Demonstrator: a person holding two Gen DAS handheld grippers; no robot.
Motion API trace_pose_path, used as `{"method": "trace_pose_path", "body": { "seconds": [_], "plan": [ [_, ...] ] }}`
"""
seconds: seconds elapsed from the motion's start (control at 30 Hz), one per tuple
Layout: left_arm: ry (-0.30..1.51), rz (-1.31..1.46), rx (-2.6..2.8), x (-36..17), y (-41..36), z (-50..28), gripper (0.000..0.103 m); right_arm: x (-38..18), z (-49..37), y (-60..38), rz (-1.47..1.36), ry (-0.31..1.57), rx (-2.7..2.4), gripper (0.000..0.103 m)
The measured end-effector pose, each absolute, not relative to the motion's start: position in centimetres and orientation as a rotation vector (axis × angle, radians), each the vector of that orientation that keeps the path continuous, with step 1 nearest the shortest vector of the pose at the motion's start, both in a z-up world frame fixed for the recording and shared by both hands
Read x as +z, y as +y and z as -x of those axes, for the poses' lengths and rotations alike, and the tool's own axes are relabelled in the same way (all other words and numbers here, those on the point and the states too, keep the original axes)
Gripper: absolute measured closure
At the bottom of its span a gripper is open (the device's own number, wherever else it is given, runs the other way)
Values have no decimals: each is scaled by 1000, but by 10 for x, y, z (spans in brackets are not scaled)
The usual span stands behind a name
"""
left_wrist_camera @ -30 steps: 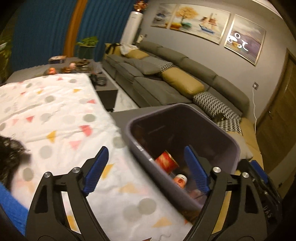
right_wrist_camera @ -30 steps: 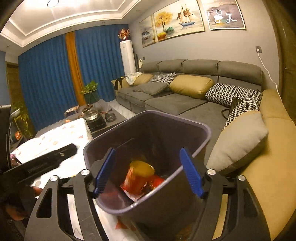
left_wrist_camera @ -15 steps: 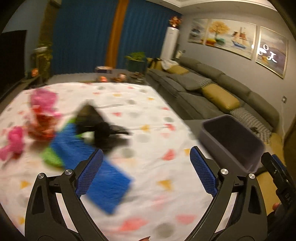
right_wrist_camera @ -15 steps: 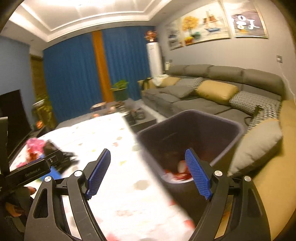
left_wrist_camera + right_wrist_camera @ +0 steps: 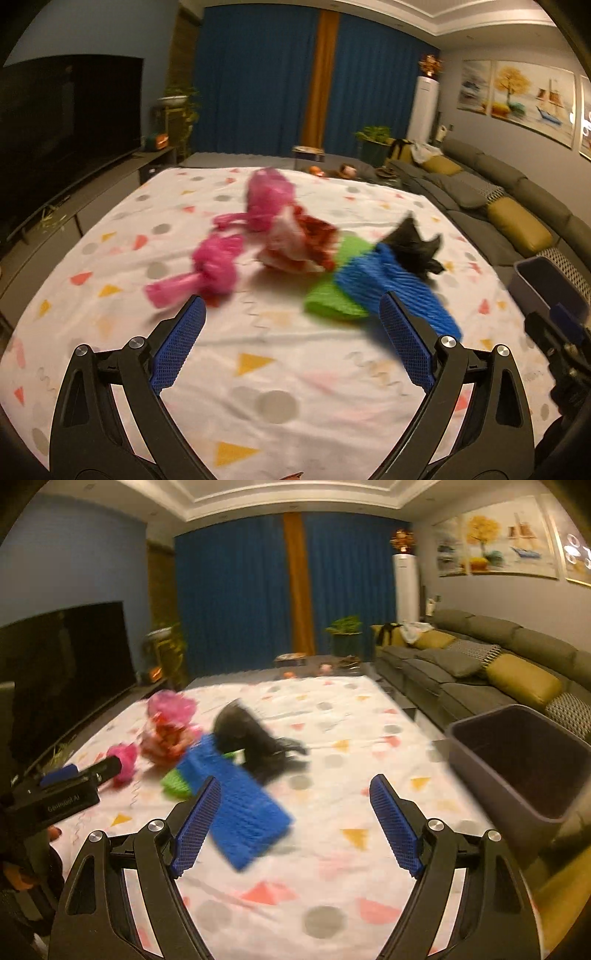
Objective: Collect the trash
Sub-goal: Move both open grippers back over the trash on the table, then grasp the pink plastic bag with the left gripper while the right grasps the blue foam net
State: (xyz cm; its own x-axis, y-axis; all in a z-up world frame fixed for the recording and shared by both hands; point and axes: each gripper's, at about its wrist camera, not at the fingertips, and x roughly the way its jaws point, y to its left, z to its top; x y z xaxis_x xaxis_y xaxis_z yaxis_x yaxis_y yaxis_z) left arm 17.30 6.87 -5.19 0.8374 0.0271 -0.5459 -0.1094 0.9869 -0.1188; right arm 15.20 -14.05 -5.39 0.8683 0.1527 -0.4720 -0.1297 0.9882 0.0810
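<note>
Left wrist view: your left gripper [image 5: 291, 347] hangs over the patterned tablecloth [image 5: 258, 369] with its blue pads spread wide and nothing between them; the jaws have just been opening. Ahead of it lies the heap of trash: a pink plastic bag [image 5: 218, 266] to the left, a crumpled red-and-white wrapper [image 5: 299, 243] at the centre, a green piece [image 5: 332, 299] partly under a blue ribbed sheet [image 5: 391, 291], and a black bag [image 5: 417, 247] behind that sheet. All of these are motion-blurred. The grey bin [image 5: 532, 284] stands off the cloth's right edge, beside the sofa [image 5: 517, 206]. Right wrist view: your right gripper [image 5: 295, 827] likewise stands wide, jaws just opened further, with nothing gripped; the blue ribbed sheet [image 5: 240, 805] lies on the cloth just beyond its left pad, well short of contact as far as the blur allows. The grey bin [image 5: 517, 760] sits to the right, and your left gripper [image 5: 66, 786] shows at the left edge.
</note>
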Motion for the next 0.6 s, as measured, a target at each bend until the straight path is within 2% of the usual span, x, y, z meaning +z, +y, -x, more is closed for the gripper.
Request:
{"method": "trace_pose_path", "body": {
  "seconds": [0.17,0.3,0.37,0.6],
  "plan": [
    [560,148,102,-53,89,-179,10,-63,-169,-111,-14,523,165,23],
    [534,153,115,-51,97,-189,10,-71,-186,-96,0,567,188,36],
    [524,150,113,-50,94,-198,10,-78,-195,-91,9,596,203,39],
    [511,151,118,-63,89,-214,10,-93,-219,-84,23,654,203,40]
  ]
}}
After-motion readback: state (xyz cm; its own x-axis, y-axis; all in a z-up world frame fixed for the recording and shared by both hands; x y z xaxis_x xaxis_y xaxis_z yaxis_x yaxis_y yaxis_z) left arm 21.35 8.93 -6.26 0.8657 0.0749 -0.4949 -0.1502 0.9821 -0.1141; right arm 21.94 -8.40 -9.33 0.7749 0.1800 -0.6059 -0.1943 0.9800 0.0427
